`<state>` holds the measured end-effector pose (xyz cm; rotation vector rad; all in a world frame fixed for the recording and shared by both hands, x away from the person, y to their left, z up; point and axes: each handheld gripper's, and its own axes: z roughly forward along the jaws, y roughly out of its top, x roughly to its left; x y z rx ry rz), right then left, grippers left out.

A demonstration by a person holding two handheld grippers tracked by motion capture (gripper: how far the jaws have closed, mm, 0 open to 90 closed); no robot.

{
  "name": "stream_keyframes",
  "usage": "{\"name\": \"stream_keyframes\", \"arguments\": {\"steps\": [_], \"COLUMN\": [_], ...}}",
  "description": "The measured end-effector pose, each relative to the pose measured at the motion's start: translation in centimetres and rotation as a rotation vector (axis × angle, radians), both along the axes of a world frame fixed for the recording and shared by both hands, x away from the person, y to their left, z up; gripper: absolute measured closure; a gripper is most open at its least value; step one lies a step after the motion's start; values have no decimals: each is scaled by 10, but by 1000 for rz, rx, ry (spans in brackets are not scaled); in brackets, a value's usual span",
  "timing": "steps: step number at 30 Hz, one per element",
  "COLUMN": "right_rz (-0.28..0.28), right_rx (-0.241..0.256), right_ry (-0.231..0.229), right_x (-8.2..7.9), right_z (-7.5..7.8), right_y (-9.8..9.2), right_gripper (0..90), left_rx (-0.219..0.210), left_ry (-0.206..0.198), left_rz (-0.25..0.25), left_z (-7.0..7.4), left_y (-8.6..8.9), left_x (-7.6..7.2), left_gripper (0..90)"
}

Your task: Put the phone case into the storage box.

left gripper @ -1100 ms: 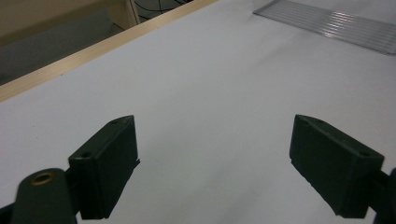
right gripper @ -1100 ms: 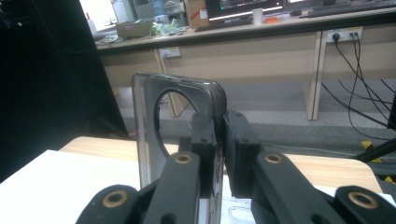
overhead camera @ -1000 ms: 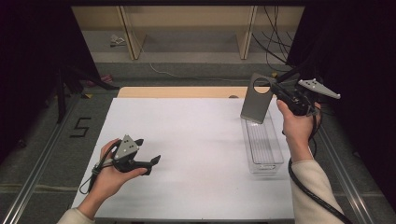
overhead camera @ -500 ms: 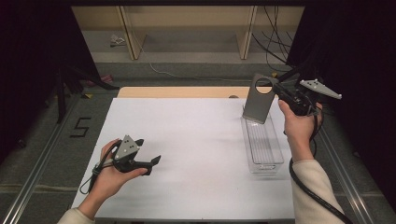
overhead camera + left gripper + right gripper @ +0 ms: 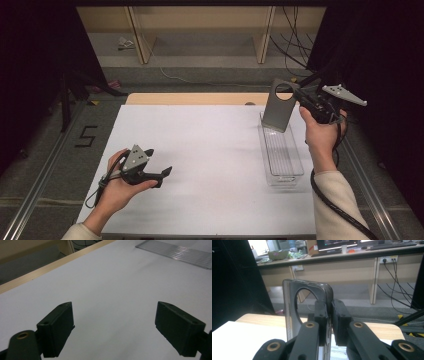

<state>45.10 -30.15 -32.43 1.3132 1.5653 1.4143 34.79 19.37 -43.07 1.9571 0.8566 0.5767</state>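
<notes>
Right gripper (image 5: 301,98) clamped on grey translucent phone case (image 5: 278,105) with round camera cutout

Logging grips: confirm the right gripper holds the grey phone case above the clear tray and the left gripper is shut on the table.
The left gripper is not shut: the left gripper view shows its jaws wide apart. The right gripper does hold the grey phone case above the clear tray.

Your left hand-held gripper (image 5: 161,174) sits near-left on the bench (image 5: 210,150). At the right, the tray (image 5: 281,152) lies lengthwise; your right hand-held gripper (image 5: 299,96) holds the phone case (image 5: 279,107) above its far end.
</notes>
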Motion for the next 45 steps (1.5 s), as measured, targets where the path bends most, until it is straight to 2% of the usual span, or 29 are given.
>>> {"name": "stream_keyframes", "arguments": {"steps": [45], "right_rz": [-27], "right_rx": [-41], "right_ry": [0], "right_x": [3], "right_z": [-1], "right_y": [-7], "right_gripper": [834], "left_rx": [-2], "left_ry": [-3], "left_rz": [4], "left_z": [0], "left_y": [1], "left_x": [0], "left_gripper": [150]}}
